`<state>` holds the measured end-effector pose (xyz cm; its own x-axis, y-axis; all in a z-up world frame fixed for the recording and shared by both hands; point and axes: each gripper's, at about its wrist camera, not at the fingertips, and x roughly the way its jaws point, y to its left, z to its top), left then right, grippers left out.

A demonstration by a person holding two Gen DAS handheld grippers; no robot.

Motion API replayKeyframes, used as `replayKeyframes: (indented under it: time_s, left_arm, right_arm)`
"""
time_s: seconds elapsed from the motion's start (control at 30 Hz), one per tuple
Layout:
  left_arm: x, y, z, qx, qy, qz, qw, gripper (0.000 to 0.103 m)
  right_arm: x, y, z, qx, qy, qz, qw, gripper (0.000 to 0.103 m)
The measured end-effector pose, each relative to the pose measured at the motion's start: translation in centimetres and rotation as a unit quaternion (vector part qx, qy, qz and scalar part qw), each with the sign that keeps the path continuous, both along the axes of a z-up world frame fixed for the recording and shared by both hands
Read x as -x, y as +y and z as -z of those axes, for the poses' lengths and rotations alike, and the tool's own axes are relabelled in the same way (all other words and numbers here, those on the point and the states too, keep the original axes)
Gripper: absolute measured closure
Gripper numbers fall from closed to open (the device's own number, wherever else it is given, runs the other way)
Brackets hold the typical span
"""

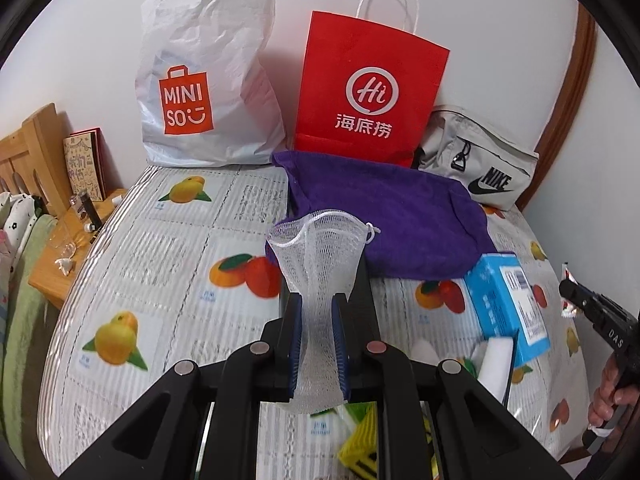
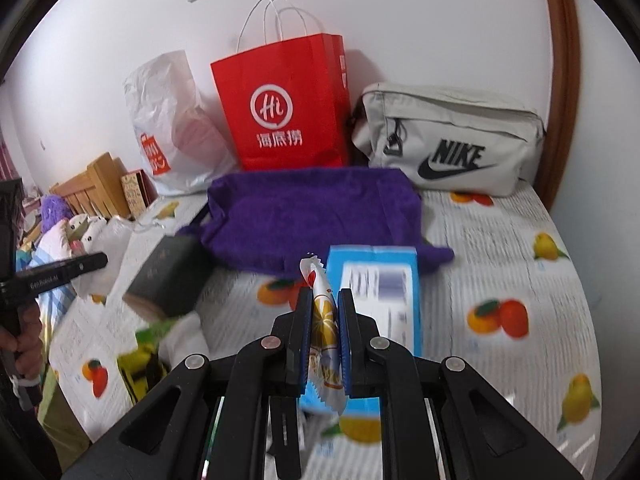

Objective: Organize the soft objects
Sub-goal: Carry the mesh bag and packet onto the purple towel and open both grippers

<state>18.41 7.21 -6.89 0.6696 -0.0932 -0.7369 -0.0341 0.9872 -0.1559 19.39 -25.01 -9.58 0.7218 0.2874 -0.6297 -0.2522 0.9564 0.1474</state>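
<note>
a: left wrist view?
b: left hand-held gripper pinches a white mesh pouch above the table, before the purple towel.
a: right wrist view?
b: right hand-held gripper clamps a snack packet beside the blue box.

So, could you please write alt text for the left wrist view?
The left tool is shut on a white mesh drawstring pouch above a fruit-print table cover. Behind lie a purple fabric bag, a white plastic Miniso bag, a red paper bag and a grey Nike pouch.
</note>
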Motion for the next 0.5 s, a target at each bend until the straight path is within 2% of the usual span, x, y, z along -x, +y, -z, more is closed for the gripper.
replayKeyframes:
  time_s: [0.27,0.5]
  left_arm:
    - [-4.5,-0.3,0.1,-0.002,0.012,-0.002,0.9999,0.088]
    - [-9.2,-0.9,0.6,0.008,0.031,0.002,0.9995,0.088]
  right_arm:
    - [-5.6,0.6,-0.4,0.005,0.003,-0.006,1.0,0.091]
    - [-10.7,0.8,0.6,0.018,0.018,-0.005,1.0,0.091]
